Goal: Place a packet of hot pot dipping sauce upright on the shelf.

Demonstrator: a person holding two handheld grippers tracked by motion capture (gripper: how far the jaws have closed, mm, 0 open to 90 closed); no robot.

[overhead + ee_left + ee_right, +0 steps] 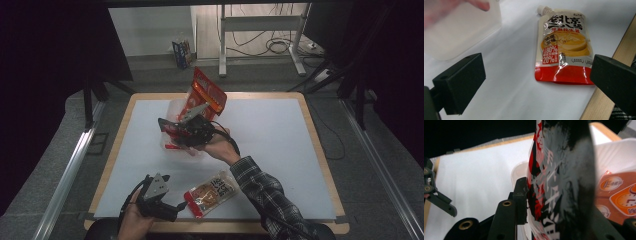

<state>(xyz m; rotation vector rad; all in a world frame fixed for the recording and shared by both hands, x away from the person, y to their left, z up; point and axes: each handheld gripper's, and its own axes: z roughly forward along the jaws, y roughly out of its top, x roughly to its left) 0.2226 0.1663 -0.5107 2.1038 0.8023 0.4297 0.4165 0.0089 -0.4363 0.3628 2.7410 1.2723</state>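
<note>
High view: right hand-held gripper point(172, 131) clamps a red pouch point(207, 92) over the clear bin point(172, 107), seemingly to drop it in; left hand-held gripper point(175, 206), jaws wide and empty, waits beside the sauce pouch point(212, 192), nearer the person than the bin.

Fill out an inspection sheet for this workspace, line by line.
Surface: white mat on a wood-edged table, flat and clean.
Job's things: clear plastic bin at the mat's middle back; red packet tilted over it; orange carton lying inside; sauce pouch flat near the front edge, spout away from the left gripper.
Clutter: nothing seen on the mat.
Grippers: right gripper shut on the red packet above the bin; left gripper open, its fingers either side of the pouch's red end, not touching.
Cables: black cable trailing from the right gripper; loose cables on the floor behind.
Surroundings: metal frame legs, small box on the floor, dark curtains at both sides.
</note>
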